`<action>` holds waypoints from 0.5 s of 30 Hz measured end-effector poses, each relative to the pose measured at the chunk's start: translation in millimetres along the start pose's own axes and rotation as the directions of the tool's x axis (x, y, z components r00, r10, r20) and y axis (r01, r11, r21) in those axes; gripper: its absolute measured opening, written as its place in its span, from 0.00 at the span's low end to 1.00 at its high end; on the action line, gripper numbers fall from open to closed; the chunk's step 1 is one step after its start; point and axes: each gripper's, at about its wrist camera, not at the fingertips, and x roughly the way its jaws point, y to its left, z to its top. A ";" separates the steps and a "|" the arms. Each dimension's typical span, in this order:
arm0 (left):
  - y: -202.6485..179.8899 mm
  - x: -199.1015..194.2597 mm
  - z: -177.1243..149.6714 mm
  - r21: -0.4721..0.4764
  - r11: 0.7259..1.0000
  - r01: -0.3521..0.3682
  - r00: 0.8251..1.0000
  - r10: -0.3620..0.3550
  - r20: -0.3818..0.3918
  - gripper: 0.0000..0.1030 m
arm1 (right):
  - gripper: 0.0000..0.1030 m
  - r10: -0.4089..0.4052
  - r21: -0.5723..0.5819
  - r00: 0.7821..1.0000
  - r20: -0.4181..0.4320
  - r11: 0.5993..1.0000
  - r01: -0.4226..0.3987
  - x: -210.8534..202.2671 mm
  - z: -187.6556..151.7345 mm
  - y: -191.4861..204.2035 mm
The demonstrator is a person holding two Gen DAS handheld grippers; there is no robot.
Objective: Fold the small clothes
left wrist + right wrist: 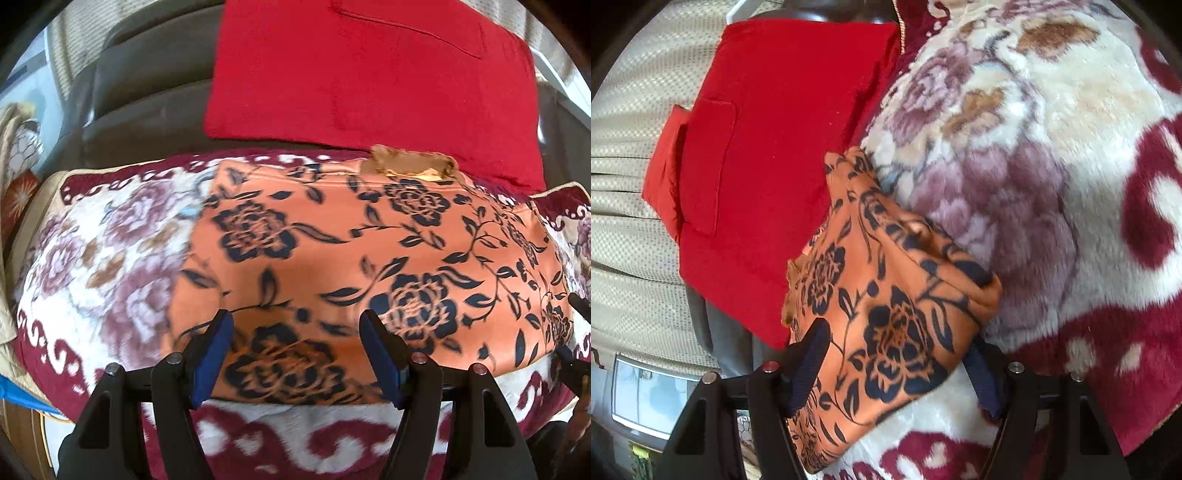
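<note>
An orange garment [332, 258] with dark blue flowers lies spread on a plush floral blanket [92, 258], a tan inner patch [410, 166] showing at its far edge. My left gripper [295, 317] hovers open over the garment's near edge, and nothing is pinched between its blue pads. In the right wrist view, a folded, bunched end of the garment [894, 314] fills the gap of my right gripper [897, 336]. Its jaws are opening; the cloth drapes over the right finger and the pads do not clamp it. The right gripper's dark fingers [576, 306] show at the garment's right end.
A red cushion [369, 74] leans behind the garment against a grey seat back [147, 92]; it also appears as the red cushion [775, 147] left of the bundle. The blanket [1034, 147] covers the surface. A beige curtain [635, 221] hangs at left.
</note>
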 end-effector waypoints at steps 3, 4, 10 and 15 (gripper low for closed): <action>-11.5 7.2 5.2 0.018 1.000 0.001 1.000 -0.001 -0.017 0.69 | 0.70 -0.022 -0.043 1.000 -0.006 0.999 0.021 2.8 2.5 7.4; -14.2 8.0 5.4 0.022 1.000 0.001 1.000 -0.001 -0.017 0.69 | 0.70 -0.032 -0.058 0.999 -0.008 0.998 0.031 3.6 2.5 10.5; -21.0 14.2 4.6 0.037 0.999 0.008 1.000 -0.007 -0.023 0.69 | 0.70 -0.067 -0.089 0.998 0.013 0.994 0.068 1.4 -4.8 19.2; -17.2 22.2 4.7 0.025 1.000 0.015 0.999 -0.014 -0.032 0.69 | 0.71 -0.106 -0.145 0.994 0.006 0.984 0.106 13.5 -4.6 25.1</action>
